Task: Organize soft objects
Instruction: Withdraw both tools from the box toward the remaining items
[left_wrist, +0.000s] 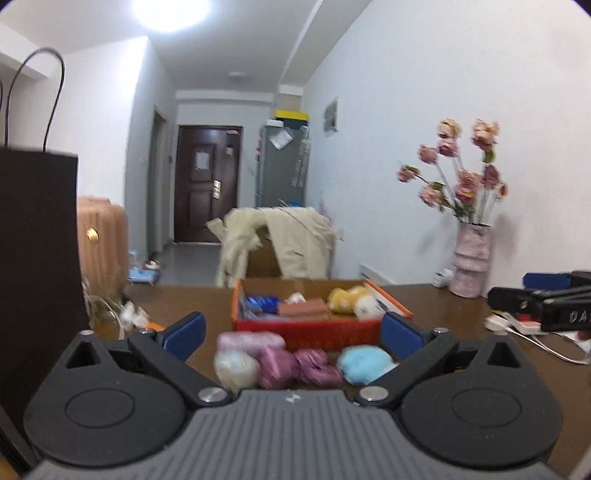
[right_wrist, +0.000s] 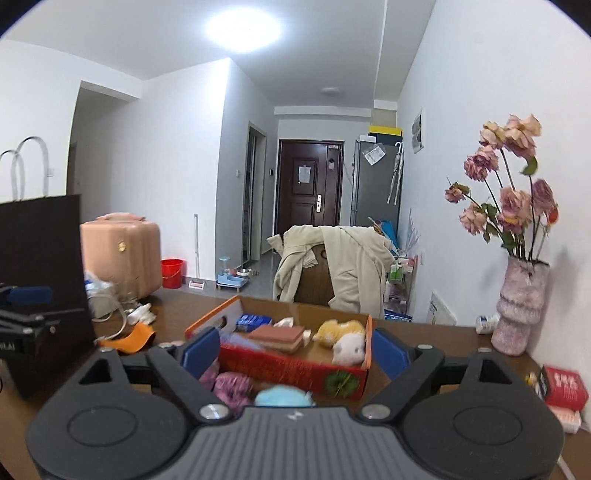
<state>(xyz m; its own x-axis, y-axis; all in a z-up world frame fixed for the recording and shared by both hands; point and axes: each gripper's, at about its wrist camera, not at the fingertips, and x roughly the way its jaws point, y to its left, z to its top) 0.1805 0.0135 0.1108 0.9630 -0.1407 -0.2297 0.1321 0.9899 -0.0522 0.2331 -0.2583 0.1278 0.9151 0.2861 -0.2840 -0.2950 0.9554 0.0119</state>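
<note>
A red and orange cardboard box (left_wrist: 306, 328) (right_wrist: 295, 365) stands on the brown table. In it lie a yellow and white plush toy (left_wrist: 351, 301) (right_wrist: 343, 338), a pinkish-brown sponge block (left_wrist: 303, 308) (right_wrist: 277, 338) and a blue pack (left_wrist: 262, 303) (right_wrist: 253, 321). In front of the box lie soft pieces: a pale pink one (left_wrist: 251, 341), a cream ball (left_wrist: 236, 369), purple ones (left_wrist: 295, 367) (right_wrist: 231, 386) and a light blue one (left_wrist: 364, 363) (right_wrist: 282, 397). My left gripper (left_wrist: 291, 334) is open and empty above them. My right gripper (right_wrist: 293, 352) is open and empty.
A dark paper bag (left_wrist: 37, 258) (right_wrist: 40, 280) stands at the left. A pink vase of dried flowers (left_wrist: 471, 258) (right_wrist: 519, 306) stands at the right by the wall. Cables and a power strip (left_wrist: 517, 326) lie at the right. A red packet (right_wrist: 563, 387) lies at the right.
</note>
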